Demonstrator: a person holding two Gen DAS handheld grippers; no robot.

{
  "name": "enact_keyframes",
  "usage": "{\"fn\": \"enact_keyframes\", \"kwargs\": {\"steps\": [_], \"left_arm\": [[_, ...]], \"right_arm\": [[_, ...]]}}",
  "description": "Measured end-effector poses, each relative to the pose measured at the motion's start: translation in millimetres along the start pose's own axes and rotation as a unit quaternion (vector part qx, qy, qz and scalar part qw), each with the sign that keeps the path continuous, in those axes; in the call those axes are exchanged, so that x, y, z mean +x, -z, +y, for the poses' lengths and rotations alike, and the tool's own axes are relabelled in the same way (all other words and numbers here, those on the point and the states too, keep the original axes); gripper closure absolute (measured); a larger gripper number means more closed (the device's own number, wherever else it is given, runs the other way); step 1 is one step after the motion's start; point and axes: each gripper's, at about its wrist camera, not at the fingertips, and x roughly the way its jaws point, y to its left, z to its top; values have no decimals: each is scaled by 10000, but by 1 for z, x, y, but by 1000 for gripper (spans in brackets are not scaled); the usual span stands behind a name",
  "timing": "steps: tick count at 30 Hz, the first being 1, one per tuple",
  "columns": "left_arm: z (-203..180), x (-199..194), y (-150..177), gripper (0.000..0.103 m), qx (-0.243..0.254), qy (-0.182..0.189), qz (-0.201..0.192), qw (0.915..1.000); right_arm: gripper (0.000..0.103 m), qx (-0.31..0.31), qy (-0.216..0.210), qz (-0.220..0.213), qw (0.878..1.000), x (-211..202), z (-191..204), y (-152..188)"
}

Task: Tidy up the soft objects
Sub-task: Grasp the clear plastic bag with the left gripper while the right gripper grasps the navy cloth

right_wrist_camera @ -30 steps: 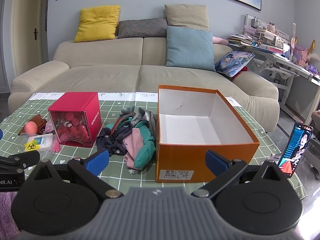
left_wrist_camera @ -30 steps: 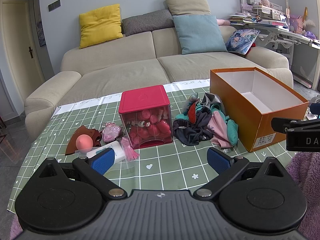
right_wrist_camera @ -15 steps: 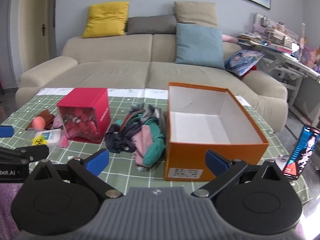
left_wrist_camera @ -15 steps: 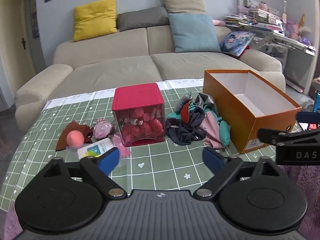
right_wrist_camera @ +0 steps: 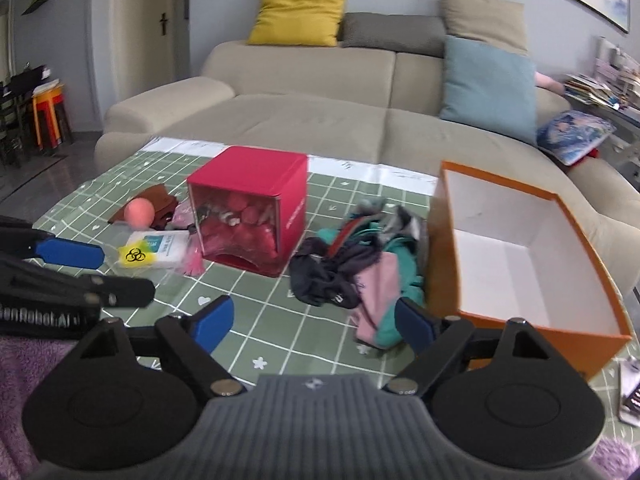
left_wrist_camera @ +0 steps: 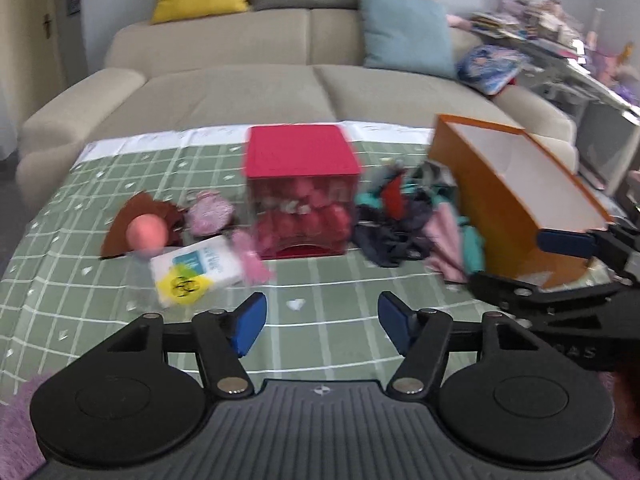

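- My left hand-held gripper has been narrowing, nothing between its pads; clothes pile lies ahead-right.
- My right hand-held gripper, also narrowing and empty, hangs just before the pile, beside the orange box.

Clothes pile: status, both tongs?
Left tongs and right tongs open, empty, jaws just narrowing. Tangled multicoloured clothes pile untouched beside empty orange cardboard box. Red cube container left of pile, not blocking.
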Motion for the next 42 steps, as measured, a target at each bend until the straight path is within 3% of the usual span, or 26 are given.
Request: {"fn": "enact_keyframes", "kwargs": {"steps": [3,10,18,21,24,27,31,33,35,39,42], "left_arm": [[20,13,-6,15,-412,-229,150,9988],[71,48,-5,13,-1804,-691,460,9801],[101,90,-8,12,-1739,-1606,366,9709],[112,109,-4,12,-1928,-1657,561,9655],[117,122,-1,23,-1995,-1694,803,9618],[112,127,0,38,-1803,-1687,821,9656],[101,127,-1,73,-1397,-1884,789,9689],[99,125,-3,81,-1316,-1828,685,9719],[95,123,-6,96,-1202,-1738,555,9758],[81,113,-12,100,-895,-1297,153,9874],[70,115,-13,101,-690,-1125,119,9912]], "right_arm": [[17,-56,-22,66,10000,16,3,-3],[17,-55,-7,278,9996,57,5,-7],[16,-10,-73,422,9991,101,8,-9],[14,-45,-93,414,9991,114,10,-12],[12,-22,3,400,9992,128,8,-15],[12,8,178,434,9989,141,4,-14],[19,45,289,458,9985,150,-1,-12],[23,-7,335,431,9985,154,-1,-14],[28,-77,380,359,9986,156,1,-16],[31,-223,560,294,9978,158,5,-18],[37,-356,658,269,9968,159,6,-14]]}}
